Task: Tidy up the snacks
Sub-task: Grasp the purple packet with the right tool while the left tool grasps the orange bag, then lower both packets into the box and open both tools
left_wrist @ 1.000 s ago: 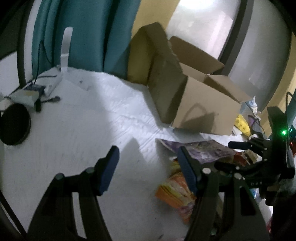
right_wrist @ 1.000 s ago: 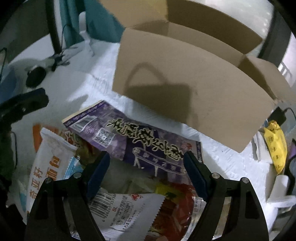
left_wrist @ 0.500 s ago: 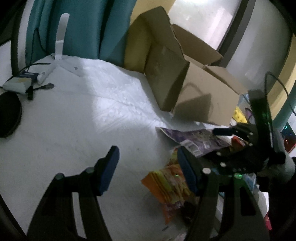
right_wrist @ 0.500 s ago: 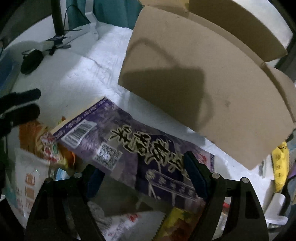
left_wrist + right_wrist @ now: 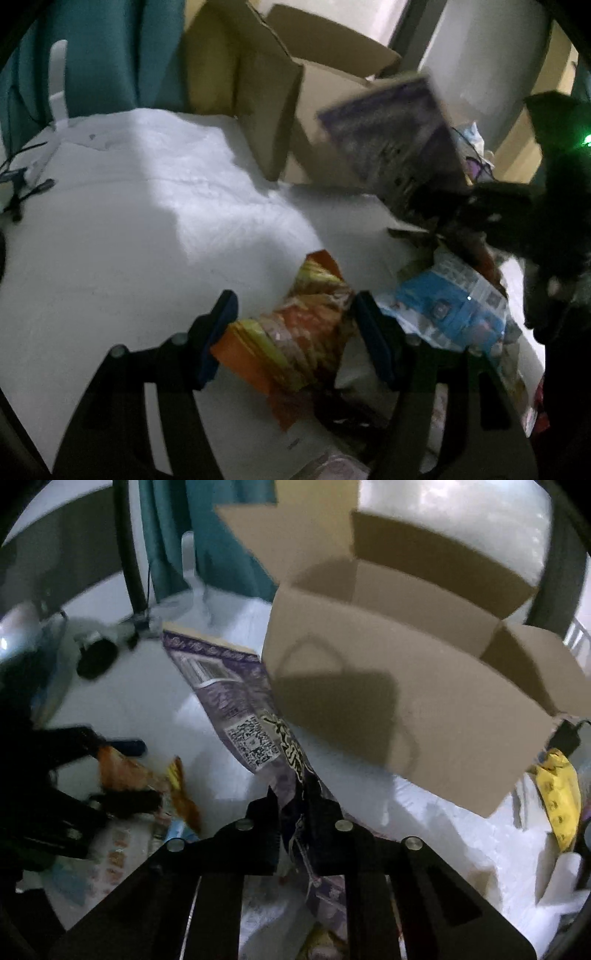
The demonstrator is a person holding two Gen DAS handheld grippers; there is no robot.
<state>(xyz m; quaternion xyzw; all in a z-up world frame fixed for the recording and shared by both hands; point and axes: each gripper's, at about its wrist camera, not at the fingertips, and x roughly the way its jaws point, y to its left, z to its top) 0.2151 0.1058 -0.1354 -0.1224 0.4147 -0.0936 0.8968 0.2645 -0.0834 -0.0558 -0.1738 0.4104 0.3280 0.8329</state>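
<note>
Purple bag (image 5: pixel 255 716): right edge hidden behind the box (image 5: pixel 399 709); lower part covered by the right gripper (image 5: pixel 293 808); blurred in the left view.
Box interior: floor hidden by the near wall.
Orange bag (image 5: pixel 295 332): near end covered by the left gripper (image 5: pixel 293 332) frame; print too blurred to read.
Blue packet (image 5: pixel 447 310): right side cut off by a dark shape; text illegible.
Right gripper in the left view: dark blur, fingers cannot be told apart.
Yellow packet (image 5: pixel 559 790): lower end cut by the fisheye rim.
</note>
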